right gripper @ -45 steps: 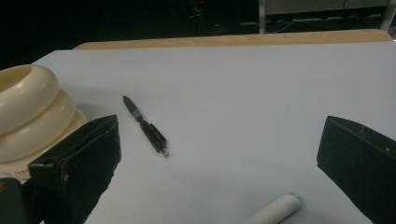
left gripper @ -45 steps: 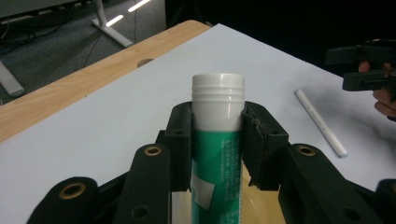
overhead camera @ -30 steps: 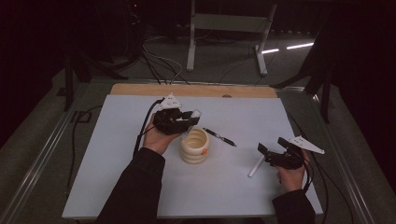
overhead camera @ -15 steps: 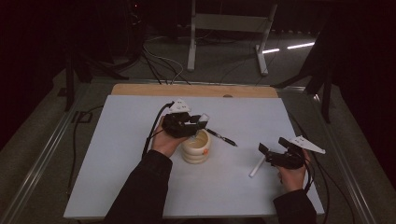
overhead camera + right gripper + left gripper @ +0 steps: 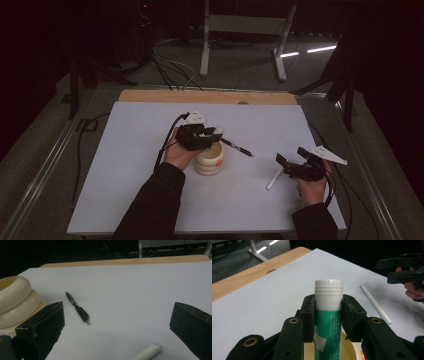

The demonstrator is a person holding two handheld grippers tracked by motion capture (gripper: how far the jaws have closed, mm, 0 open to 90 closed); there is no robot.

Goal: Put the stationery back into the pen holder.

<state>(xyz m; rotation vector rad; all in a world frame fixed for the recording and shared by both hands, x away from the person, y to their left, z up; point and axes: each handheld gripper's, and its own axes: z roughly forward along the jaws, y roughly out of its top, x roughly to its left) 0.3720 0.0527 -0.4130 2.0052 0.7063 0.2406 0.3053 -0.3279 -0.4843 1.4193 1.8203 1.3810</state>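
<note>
Tube: green tube (image 5: pixel 328 325) with a white ribbed cap, pinched between the left gripper (image 5: pixel 328 315) pads just under the cap, and it's hanging right over the mouth of the cream holder (image 5: pixel 210 159)!
Why held so: gripped high on the body, the lower end stays free to drop into the holder; I judge this a drop-in, bottom end first.
Left jaws: narrow, clamped on the tube from both sides, pads pressing the green label.
Left hand: in the high view the left gripper (image 5: pixel 199 134) sits over the near-left rim of the holder, forearm coming in from the bottom, wrist bent so the jaws reach across the opening.
Holder: stacked-ring shape, mid-table on the white board (image 5: pixel 130 150), open top facing up.
Right gripper (image 5: pixel 292 162): jaws wide apart, nothing between them, hovering low at the right side of the board.
White pen (image 5: pixel 274 177): lying just beside the right gripper, a likely next pick.
Black pen (image 5: pixel 237 147): flat on the board just beyond the holder, apart from both hands.
</note>
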